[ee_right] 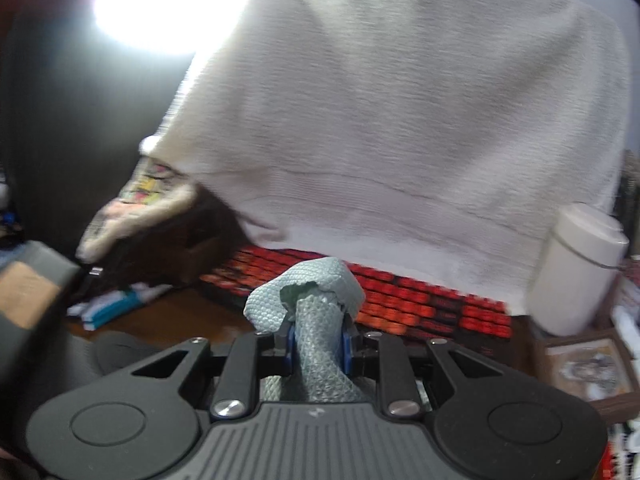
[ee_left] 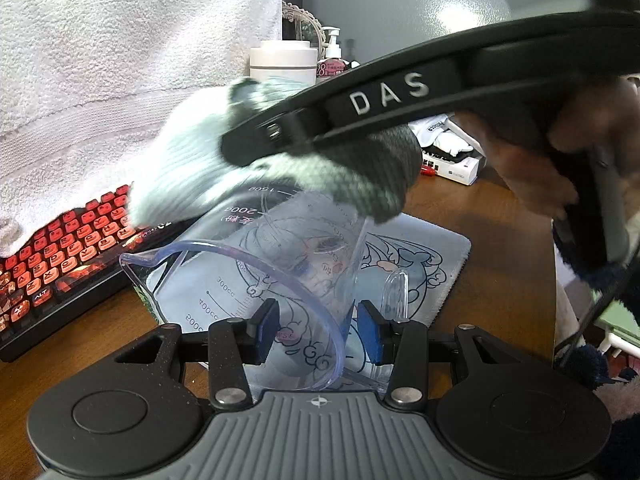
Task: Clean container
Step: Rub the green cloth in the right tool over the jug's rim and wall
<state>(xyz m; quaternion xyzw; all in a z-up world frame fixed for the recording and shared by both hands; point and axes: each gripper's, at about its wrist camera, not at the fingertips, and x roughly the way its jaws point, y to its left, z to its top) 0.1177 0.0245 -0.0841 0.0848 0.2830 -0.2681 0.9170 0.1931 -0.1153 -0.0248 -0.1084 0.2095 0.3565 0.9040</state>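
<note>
Two grips are being kept: left gripper [ee_left: 316, 334] is clamped on the rim wall of the measuring cup [ee_left: 256, 264], tipped over the desk mat [ee_left: 432, 256]. Light, stiff, slippery plastic is being judged; rim hold suits. Beyond, the cloth [ee_right: 316, 320] is being pinched by right gripper [ee_right: 318, 346], near the cup's base.

A brown wooden desk [ee_left: 500, 264] carries everything. At the left of the left wrist frame lies a black keyboard with glowing red keys [ee_left: 60, 264], partly under a white towel [ee_left: 120, 60]. A printed mouse mat [ee_left: 432, 272] lies at centre; a white canister [ee_left: 283, 62], a pump bottle [ee_left: 332, 56] and a small box [ee_left: 456, 166] stand farther back.
</note>
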